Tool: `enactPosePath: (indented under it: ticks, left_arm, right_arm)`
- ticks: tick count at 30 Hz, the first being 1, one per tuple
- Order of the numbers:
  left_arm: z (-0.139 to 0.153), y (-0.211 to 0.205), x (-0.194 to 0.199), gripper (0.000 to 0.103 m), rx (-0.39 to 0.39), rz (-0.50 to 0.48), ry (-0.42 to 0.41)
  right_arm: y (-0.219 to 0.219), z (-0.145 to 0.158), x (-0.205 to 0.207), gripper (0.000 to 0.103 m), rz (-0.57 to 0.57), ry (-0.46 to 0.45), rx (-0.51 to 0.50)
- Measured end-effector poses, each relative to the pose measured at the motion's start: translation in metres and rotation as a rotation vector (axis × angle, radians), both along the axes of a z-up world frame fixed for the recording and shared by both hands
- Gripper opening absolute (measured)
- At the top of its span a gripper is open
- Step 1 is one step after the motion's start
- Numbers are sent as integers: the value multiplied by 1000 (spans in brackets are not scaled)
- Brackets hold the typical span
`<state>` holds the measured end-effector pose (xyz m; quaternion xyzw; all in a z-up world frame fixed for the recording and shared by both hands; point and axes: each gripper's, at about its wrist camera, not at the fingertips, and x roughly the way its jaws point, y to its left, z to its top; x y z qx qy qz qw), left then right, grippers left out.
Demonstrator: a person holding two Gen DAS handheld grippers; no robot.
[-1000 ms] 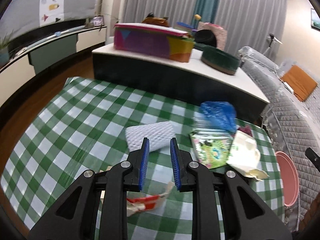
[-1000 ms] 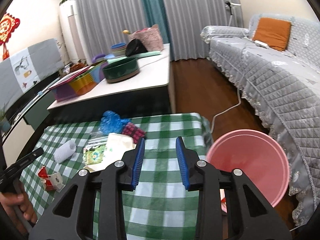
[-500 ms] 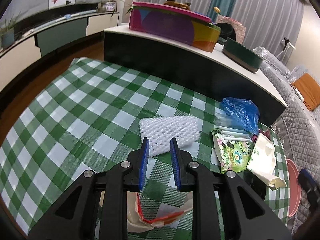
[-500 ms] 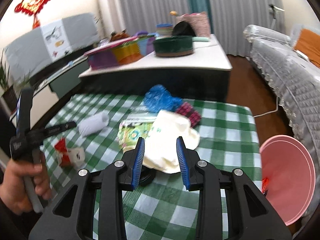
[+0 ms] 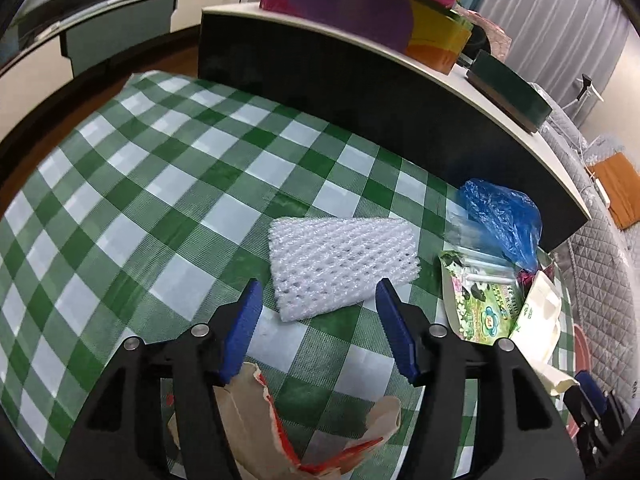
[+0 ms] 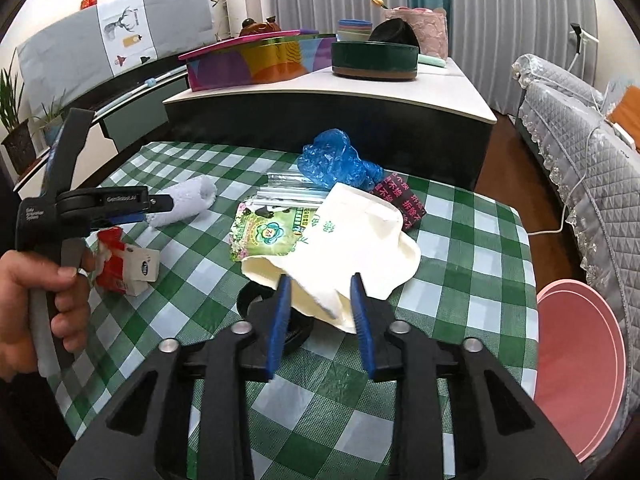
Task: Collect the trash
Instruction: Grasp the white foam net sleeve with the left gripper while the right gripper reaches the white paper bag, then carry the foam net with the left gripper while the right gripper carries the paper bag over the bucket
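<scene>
- Two grippers, both empty. Your left gripper [image 5: 318, 322] is spread wide, just short of the white foam net [image 5: 342, 266] on the checked cloth [image 5: 160, 184].
- Your right gripper [image 6: 320, 322] is approx half open, tips at the edge of the cream paper bag [image 6: 352, 248], nothing pinched yet.
- Pink bin [image 6: 576, 364] sits off the table's right side.
- Risk: foam is light & squashy, so a shallow bite prob. flicks it away.
- Risk: the bag overlaps the green packet [image 6: 266, 234]; lifting could drag it off the table.
</scene>
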<state>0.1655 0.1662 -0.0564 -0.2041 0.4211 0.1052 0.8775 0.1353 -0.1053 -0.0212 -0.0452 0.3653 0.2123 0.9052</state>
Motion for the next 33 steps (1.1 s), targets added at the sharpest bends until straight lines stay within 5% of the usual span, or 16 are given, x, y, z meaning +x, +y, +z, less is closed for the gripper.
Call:
enactPosePath:
  ticks: [2,4,7,12,33]
  left_arm:
    - [-4,1,3,57,-16,2,7]
    - [-5,2,5,44,-24,5,10]
    - [-5,0,6,21,-31,-15,11]
    - [7,-9,4,7,10,-47,-25]
    - [67,-58,-40,5,157,-163,-196]
  right_arm:
    - [0,2,-1,12,-3,-18,-8]
    - [-2,4,-2,4,-6,-32,-5]
    - [-7,10,-3,2,-20,-47,8]
    - [-19,16,-1,1,-60,-60,26]
    - [-61,52,-28,1,-172,-144,58]
